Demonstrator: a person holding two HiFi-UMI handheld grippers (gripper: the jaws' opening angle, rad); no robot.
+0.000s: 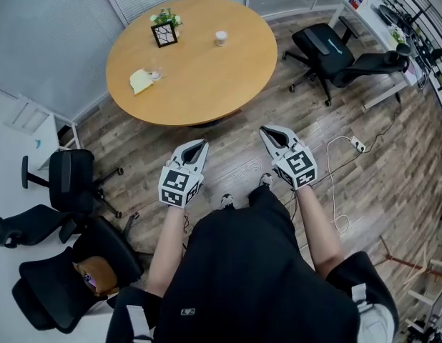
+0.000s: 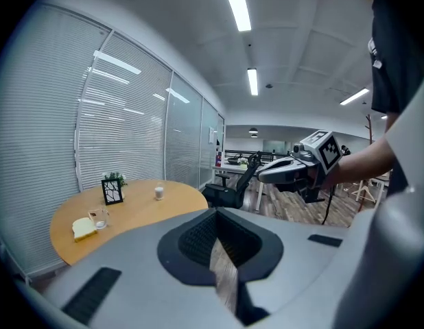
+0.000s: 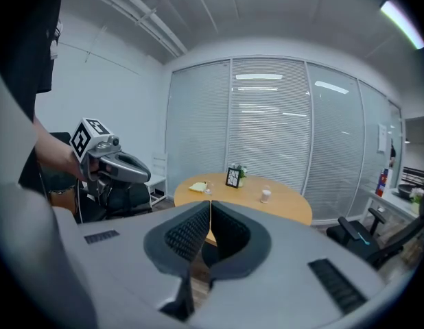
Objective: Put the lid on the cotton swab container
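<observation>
On the round wooden table stands a small white cylindrical container, also visible in the left gripper view and the right gripper view. A small clear piece lies beside a yellow pad near the table's left edge. Both grippers hang over the floor, well short of the table. My left gripper is shut and empty, its jaws pressed together. My right gripper is likewise shut with nothing in it.
A black picture frame with a small plant stands at the table's back. Black office chairs sit at the left and right. A white cable with a power strip lies on the wood floor.
</observation>
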